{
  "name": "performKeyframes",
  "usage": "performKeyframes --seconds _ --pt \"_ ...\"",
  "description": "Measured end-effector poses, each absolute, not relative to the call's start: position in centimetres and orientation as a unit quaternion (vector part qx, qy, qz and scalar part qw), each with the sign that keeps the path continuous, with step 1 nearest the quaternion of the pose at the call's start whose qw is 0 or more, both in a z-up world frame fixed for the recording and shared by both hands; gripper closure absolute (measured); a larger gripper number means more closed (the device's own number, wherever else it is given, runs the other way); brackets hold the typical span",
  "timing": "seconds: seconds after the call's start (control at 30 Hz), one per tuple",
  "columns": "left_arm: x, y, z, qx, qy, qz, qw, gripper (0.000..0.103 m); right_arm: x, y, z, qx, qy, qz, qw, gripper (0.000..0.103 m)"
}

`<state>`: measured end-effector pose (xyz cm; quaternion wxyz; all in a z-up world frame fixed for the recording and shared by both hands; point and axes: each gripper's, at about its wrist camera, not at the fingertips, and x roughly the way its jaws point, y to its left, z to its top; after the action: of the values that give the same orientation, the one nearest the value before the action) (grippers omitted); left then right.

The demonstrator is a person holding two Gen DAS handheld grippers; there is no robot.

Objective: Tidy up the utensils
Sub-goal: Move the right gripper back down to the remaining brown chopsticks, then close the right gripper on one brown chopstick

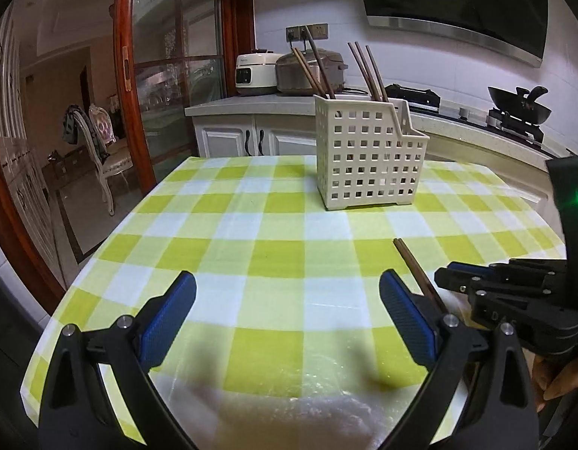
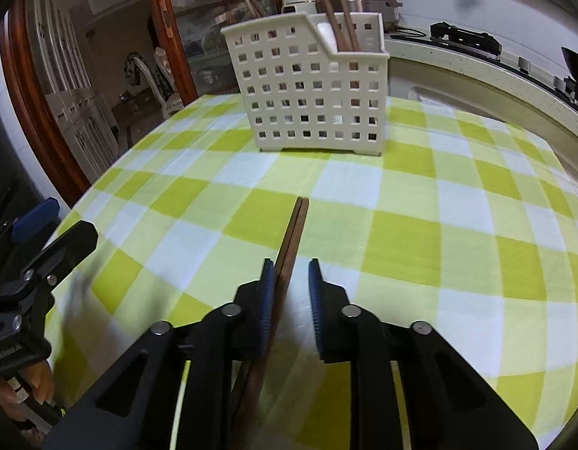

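Right wrist view: the right tool (image 2: 292,292) straddles two chopsticks (image 2: 293,232) lying on the desk (image 2: 439,225), touching only its left pad. The left tool (image 1: 287,315) is spread wide, empty. No writing is legible on the basket (image 2: 307,90) behind.

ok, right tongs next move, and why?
Probably close the right tongs fully on the chopsticks. The pair lies on the tablecloth between the pads, against the left pad with a gap at the right one. The basket waits behind.

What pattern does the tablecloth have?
The tablecloth has a check of yellow-green, pale green and white squares, clearest in the left wrist view.
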<state>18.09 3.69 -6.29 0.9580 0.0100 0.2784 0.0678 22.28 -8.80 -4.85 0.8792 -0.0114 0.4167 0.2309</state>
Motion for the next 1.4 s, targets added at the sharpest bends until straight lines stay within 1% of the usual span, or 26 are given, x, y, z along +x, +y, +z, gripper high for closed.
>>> performKeyframes --seconds 0.1,0.47,0.7,1.17,1.23,1.4 --pt "18.3 3.7 -6.4 0.012 0.278 0.066 0.958 0.008 22.8 -8.8 -5.0 -0.01 0.424 0.224 0.877 0.089" --pt "18.5 4.5 -7.1 0.002 0.292 0.063 0.954 0.008 23.1 -7.8 -5.3 -0.027 0.434 0.208 0.876 0.089" --pt "18.4 4.5 -7.1 0.001 0.292 0.062 0.954 0.008 23.0 -6.7 -5.6 -0.062 0.437 0.186 0.878 0.09" --pt "18.4 4.2 -7.3 0.007 0.296 0.061 0.953 0.008 23.5 -6.1 -5.7 -0.078 0.435 0.184 0.878 0.09" --pt "18.4 4.0 -7.3 0.009 0.297 0.061 0.953 0.008 23.6 -6.4 -5.7 -0.071 0.436 0.185 0.878 0.094" --pt "18.7 3.7 -7.3 0.013 0.301 0.06 0.952 0.008 23.5 -7.6 -5.5 -0.043 0.434 0.187 0.88 0.096"
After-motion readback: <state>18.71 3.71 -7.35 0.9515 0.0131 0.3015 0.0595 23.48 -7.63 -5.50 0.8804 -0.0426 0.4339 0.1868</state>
